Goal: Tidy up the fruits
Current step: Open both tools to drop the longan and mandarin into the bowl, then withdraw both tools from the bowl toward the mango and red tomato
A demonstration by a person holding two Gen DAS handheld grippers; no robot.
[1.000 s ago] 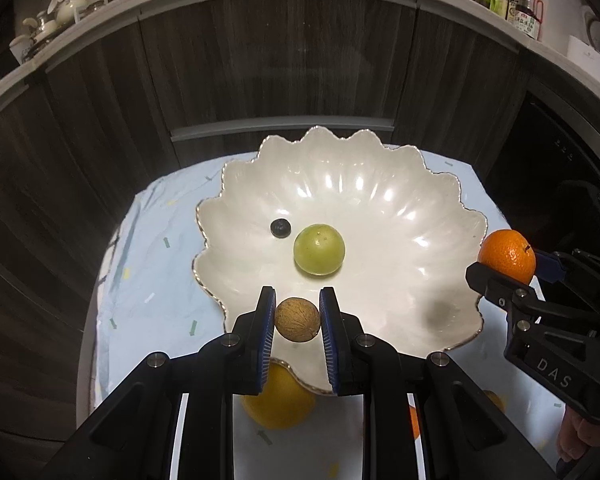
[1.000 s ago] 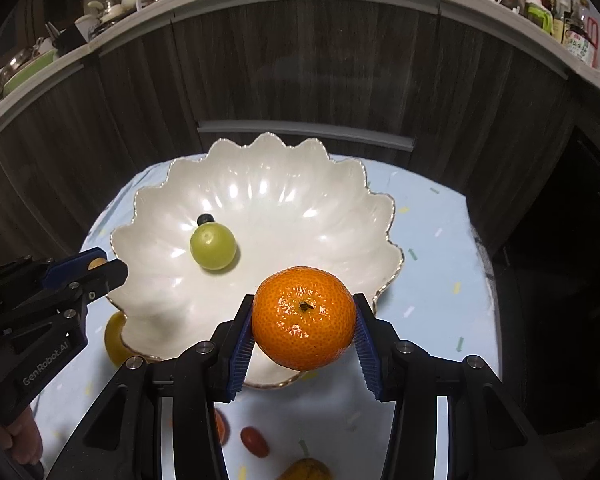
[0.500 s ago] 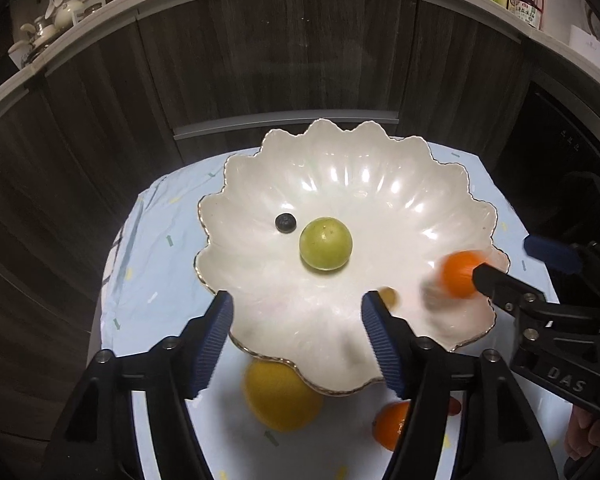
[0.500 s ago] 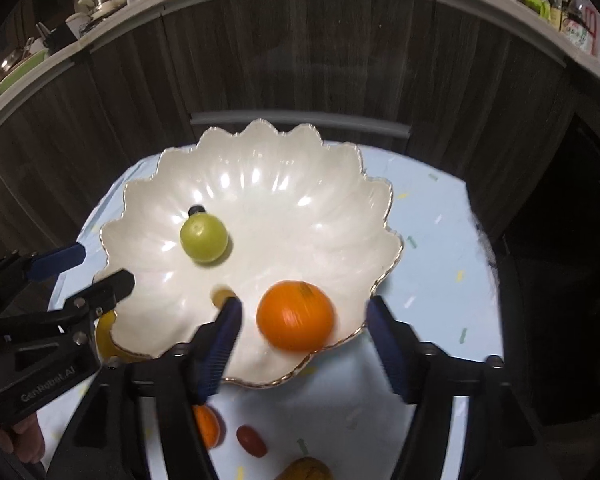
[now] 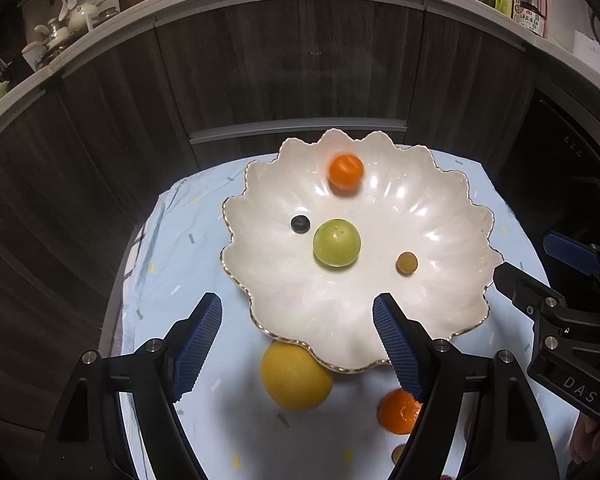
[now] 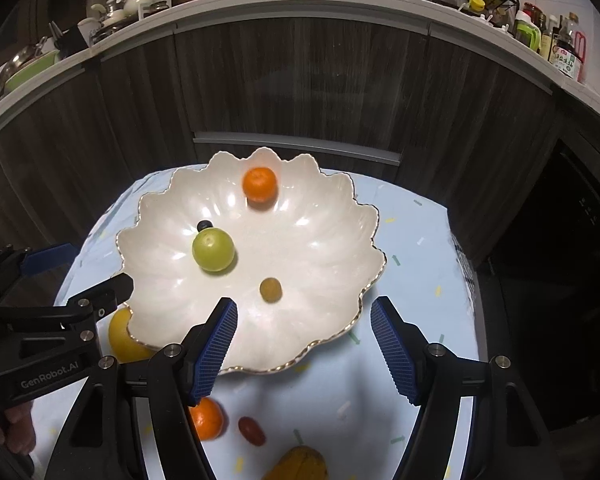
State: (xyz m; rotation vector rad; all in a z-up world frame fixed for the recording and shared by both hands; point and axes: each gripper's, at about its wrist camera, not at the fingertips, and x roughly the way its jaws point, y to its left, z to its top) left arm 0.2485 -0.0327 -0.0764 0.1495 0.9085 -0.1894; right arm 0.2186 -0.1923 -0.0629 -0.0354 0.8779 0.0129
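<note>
**Both grippers empty, four fruits in the scalloped bowl**

Nearest the cameras, the left gripper (image 5: 297,312) has its blue pads far apart and its jaws are opening, with nothing between them but the bowl's near rim and the cloth below. The right gripper (image 6: 303,320) likewise stands spread and holds nothing; its pads frame the bowl's near right edge.

Just beyond the fingers, on the pale blue tablecloth (image 5: 172,264), several fruits lie outside the bowl. A yellow round fruit (image 5: 296,376) sits tucked against the bowl's near edge, partly under its rim. A second orange (image 6: 206,418) lies on the cloth beside the right gripper's left finger, with a small red tomato (image 6: 252,431) just beside it and a yellow-brown fruit (image 6: 300,464) at the bottom edge of the right wrist view.

Farther on, the white scalloped bowl (image 5: 460,280) with its gilt rim holds four pieces. A small brown fruit (image 5: 407,262) rests nearest, right of centre. A green round fruit (image 5: 337,243) lies in the middle, with a dark blueberry (image 5: 300,224) just beside it on the left. An orange (image 5: 346,171) sits toward the far rim, slightly blurred.

Behind the table run dark wood cabinet fronts (image 5: 292,72), topped by a counter crowded with bottles and kitchenware.
</note>
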